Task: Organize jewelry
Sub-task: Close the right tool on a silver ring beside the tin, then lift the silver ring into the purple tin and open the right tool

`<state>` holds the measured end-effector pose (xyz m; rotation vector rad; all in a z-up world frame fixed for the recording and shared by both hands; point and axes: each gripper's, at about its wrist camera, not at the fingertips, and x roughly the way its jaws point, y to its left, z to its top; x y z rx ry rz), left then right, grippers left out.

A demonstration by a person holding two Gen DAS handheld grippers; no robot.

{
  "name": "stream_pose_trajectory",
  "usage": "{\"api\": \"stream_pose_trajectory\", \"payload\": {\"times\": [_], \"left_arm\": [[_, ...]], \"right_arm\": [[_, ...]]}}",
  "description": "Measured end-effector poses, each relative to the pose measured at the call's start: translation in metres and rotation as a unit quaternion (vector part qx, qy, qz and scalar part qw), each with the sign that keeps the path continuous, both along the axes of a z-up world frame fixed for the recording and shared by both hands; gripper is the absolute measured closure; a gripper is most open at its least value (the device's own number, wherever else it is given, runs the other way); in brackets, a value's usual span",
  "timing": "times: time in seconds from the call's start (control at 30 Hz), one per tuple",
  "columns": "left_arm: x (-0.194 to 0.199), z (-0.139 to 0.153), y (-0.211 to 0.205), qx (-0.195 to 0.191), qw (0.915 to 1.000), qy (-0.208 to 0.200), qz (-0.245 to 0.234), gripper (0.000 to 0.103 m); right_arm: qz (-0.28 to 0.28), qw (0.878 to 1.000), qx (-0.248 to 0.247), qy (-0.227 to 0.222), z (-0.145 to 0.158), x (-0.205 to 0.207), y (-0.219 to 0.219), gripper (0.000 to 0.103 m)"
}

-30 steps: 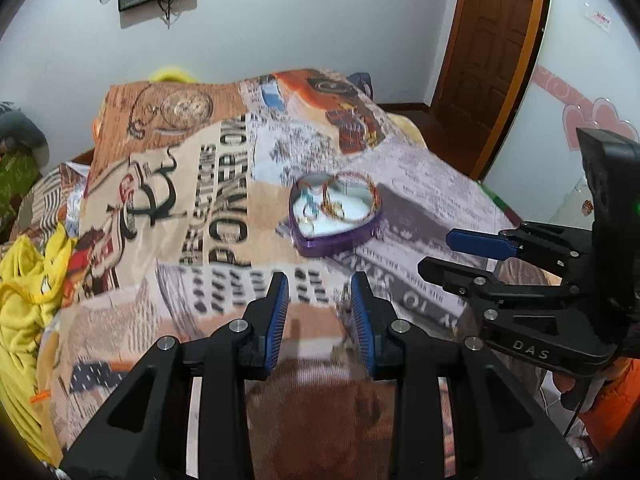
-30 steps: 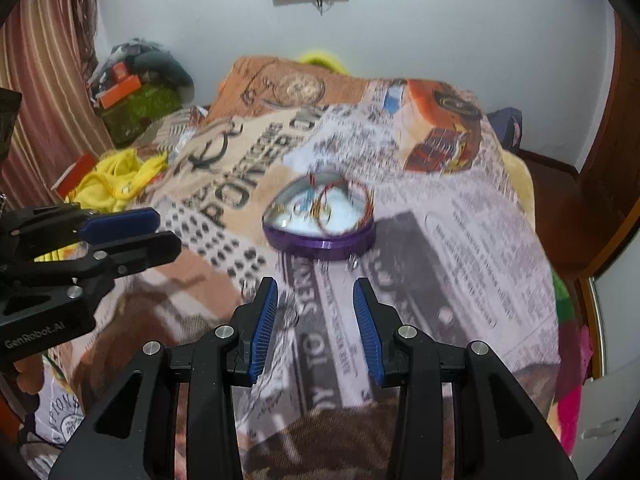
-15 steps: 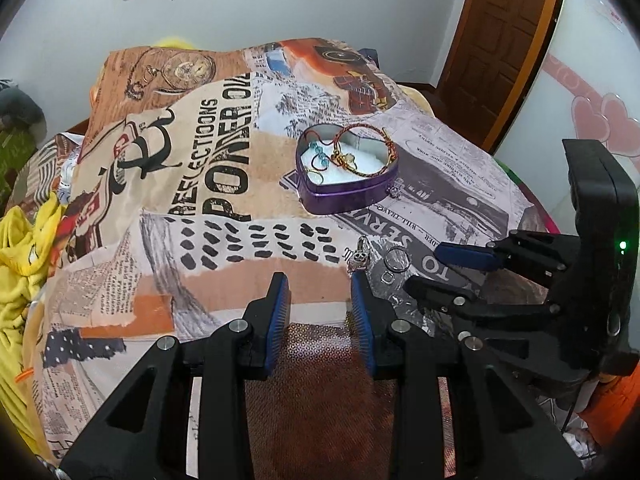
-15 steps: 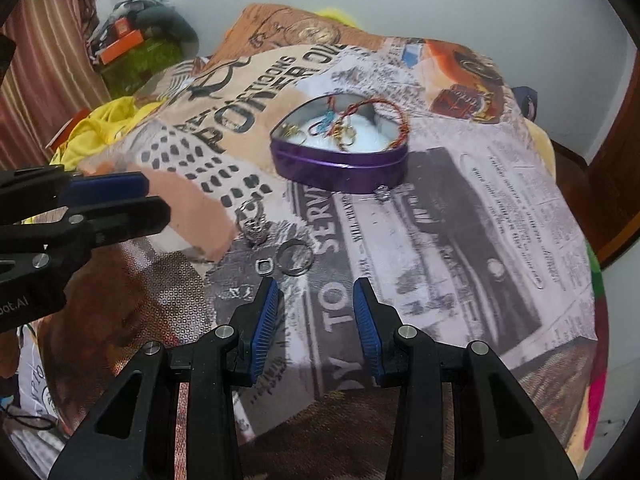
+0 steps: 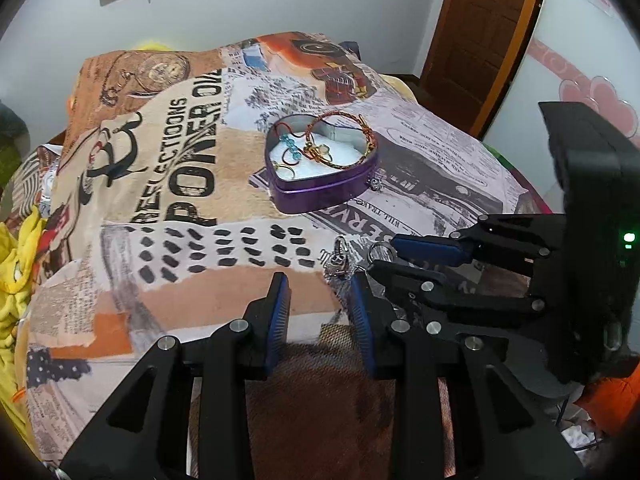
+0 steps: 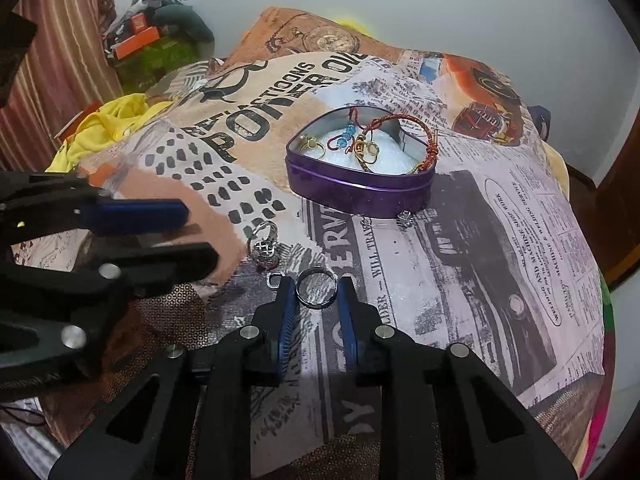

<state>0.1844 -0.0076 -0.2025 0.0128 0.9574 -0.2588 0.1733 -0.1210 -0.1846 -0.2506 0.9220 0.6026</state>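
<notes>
A purple heart-shaped tin (image 6: 360,188) sits open on the printed bedspread and holds a red-gold bracelet (image 6: 404,136), gold rings and blue beads; it also shows in the left wrist view (image 5: 324,188). My right gripper (image 6: 316,286) is open, its fingertips either side of a plain silver ring (image 6: 317,288) lying on the cloth. A small silver clasp (image 6: 274,279) and an ornate silver ring (image 6: 264,245) lie just left of it. A small stud (image 6: 405,218) lies by the tin's front wall. My left gripper (image 5: 320,280) is open and empty, near the ornate ring (image 5: 338,258).
The bedspread (image 6: 500,240) drops away at the right edge. Yellow cloth (image 6: 108,124) lies bunched at the left, with clutter (image 6: 156,40) behind it. A wooden door (image 5: 484,32) stands at the back right.
Both grippers have moved forward and down toward the loose jewelry. The right gripper's fingertips now bracket the plain silver ring. Both stay open.
</notes>
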Motion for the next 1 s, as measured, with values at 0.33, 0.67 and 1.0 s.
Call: {"api": "stream_pose_trajectory", "payload": {"times": [0.33, 0.67, 1.0], "left_arm": [[0.017, -0.016, -0.013, 0.005, 0.9998, 0.015, -0.015, 0.081], [0.030, -0.024, -0.014, -0.005, 0.9997, 0.018, -0.016, 0.089], [0.026, -0.017, -0.010, -0.007, 0.9999, 0.008, -0.008, 0.089]], "right_arm": [[-0.031, 0.999, 0.028, 0.002, 0.008, 0.005, -0.017, 0.084], [-0.043, 0.998, 0.044, -0.002, 0.013, 0.011, -0.026, 0.084], [-0.047, 0.998, 0.051, -0.011, 0.022, 0.014, -0.030, 0.084]]}}
